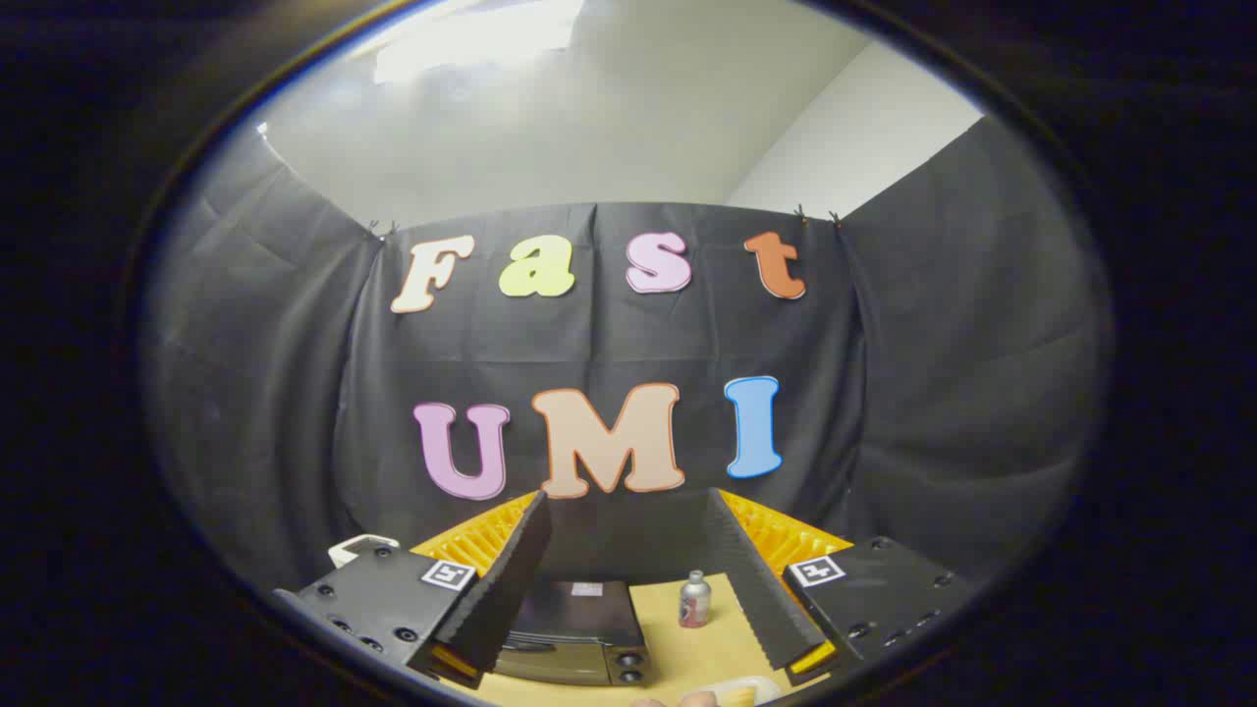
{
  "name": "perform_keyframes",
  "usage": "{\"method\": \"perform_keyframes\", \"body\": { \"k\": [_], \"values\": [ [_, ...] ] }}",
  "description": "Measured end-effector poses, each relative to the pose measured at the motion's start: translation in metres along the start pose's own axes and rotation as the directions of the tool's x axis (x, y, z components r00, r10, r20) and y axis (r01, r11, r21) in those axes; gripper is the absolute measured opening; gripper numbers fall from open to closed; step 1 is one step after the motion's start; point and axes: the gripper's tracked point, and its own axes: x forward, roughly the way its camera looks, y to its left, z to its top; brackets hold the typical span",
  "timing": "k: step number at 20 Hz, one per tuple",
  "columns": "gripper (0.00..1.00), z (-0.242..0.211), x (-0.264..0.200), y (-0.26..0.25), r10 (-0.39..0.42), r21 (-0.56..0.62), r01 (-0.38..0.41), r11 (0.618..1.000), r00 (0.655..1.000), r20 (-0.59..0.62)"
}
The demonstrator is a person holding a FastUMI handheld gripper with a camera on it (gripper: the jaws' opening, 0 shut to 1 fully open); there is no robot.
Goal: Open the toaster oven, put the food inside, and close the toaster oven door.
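Yellow food (738, 696) sits nearest to us on one white plate (761, 684), low down between the two fingers and a bit toward the right one. Just beside the plate we see what looks like a fingertip or two, but we cannot tell for sure.

Our gripper (628, 550) has two fingers, and they stand wide apart. They hold nothing and touch nothing. Each finger block has one small square tag with a black and white pattern on top.

Past the food we see a pale wooden table (678, 653). One toaster oven (579, 633) stands on it, just ahead of the left finger. It is dark, with two round knobs at its right side. We cannot tell if its door is open. It has a small pale label on top, too small for us to read.

One little can (694, 600) stands upright on the table, to the right of the oven and apart from it. Its label is too blurry to read.

Far behind, black cloth makes the wall (933, 393).
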Motion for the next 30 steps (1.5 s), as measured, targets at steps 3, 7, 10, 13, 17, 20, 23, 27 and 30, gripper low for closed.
{"method": "perform_keyframes", "body": {
  "k": [3, 7, 10, 13, 17, 20, 23, 27, 30],
  "values": [
    [0.97, -0.003, -0.004, 0.013, 0.010, 0.131, -0.005, 0.991, 0.999, -0.036],
    [0.97, -0.016, 0.002, 0.009, -0.019, 0.072, 0.028, 0.997, 0.992, -0.124],
    [0.97, -0.001, 0.010, 0.011, -0.054, 0.036, 0.057, 0.998, 0.994, -0.094],
    [0.97, 0.000, 0.013, 0.024, -0.037, 0.032, 0.040, 0.999, 0.996, -0.076],
    [0.98, -0.022, 0.013, 0.040, -0.007, 0.039, 0.013, 0.999, 0.990, -0.140],
    [0.98, -0.029, 0.014, 0.048, 0.017, 0.021, -0.015, 1.000, 0.993, -0.119],
    [0.98, -0.035, 0.025, 0.046, -0.024, 0.053, 0.027, 0.998, 0.998, -0.055],
    [0.97, -0.079, 0.033, 0.068, 0.002, 0.037, 0.002, 0.999, 0.994, -0.112],
    [0.98, -0.111, 0.039, 0.087, 0.025, 0.020, -0.023, 1.000, 0.989, -0.143]
  ]
}}
